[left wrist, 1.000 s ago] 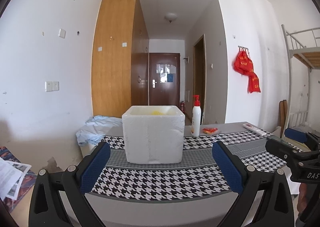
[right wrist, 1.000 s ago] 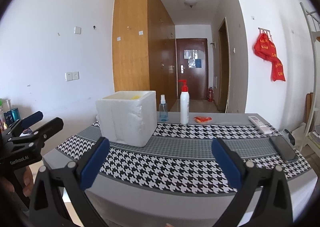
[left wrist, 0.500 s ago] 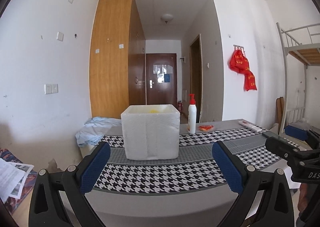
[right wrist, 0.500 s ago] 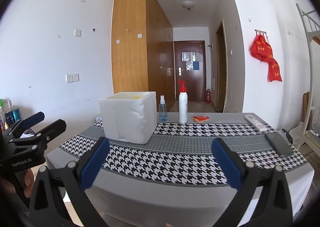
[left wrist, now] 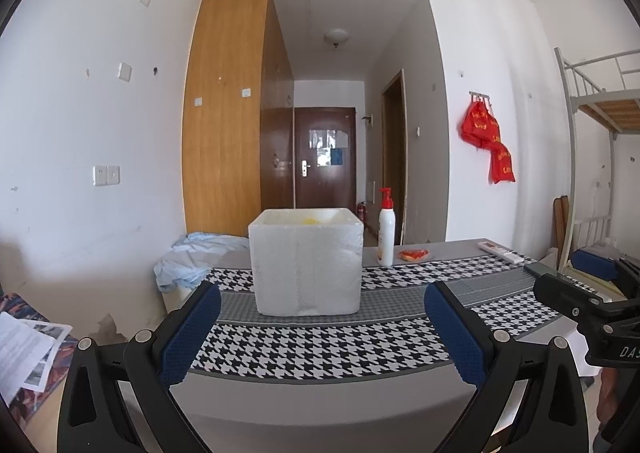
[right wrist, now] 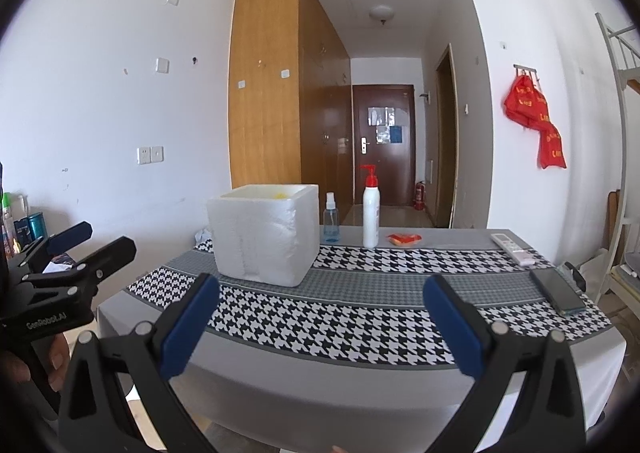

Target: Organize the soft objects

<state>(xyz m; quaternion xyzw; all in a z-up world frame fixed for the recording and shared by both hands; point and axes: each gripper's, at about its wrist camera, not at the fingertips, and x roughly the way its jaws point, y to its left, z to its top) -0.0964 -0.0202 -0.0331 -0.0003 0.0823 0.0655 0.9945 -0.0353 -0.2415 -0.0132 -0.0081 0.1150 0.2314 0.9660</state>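
- Left gripper (left wrist: pixel 322 327) spread wide, nothing between its blue pads (left wrist: pixel 192 333), held short of the near edge of the table (left wrist: pixel 320 393) and aimed straight at the foam box (left wrist: pixel 306 261).
- Right gripper (right wrist: pixel 320 327) likewise wide apart and empty, off the table's near edge, facing the bare middle of the houndstooth cloth (right wrist: pixel 352 317).
- Each tool seen by the other's camera: at the right margin of the left view, at the left margin of the right view, with a hand (right wrist: pixel 24 369) on the handle.
- White foam box standing upright on the grey band of the cloth, toward the table's left side; top open, a bit of something yellow (left wrist: pixel 310 219) showing just inside the far rim, too little to identify.
- Behind and right of the box: small clear spray bottle (right wrist: pixel 331 219), then white pump bottle (right wrist: pixel 371 213) with red top, then a flat red-orange packet (right wrist: pixel 404 239), all near the far edge.
- Along the right side: white remote (right wrist: pixel 512 248) and dark phone (right wrist: pixel 556 290), well apart from the box.
- Off the table's left end, pale blue crumpled cloth (left wrist: pixel 192 257) heaped low.
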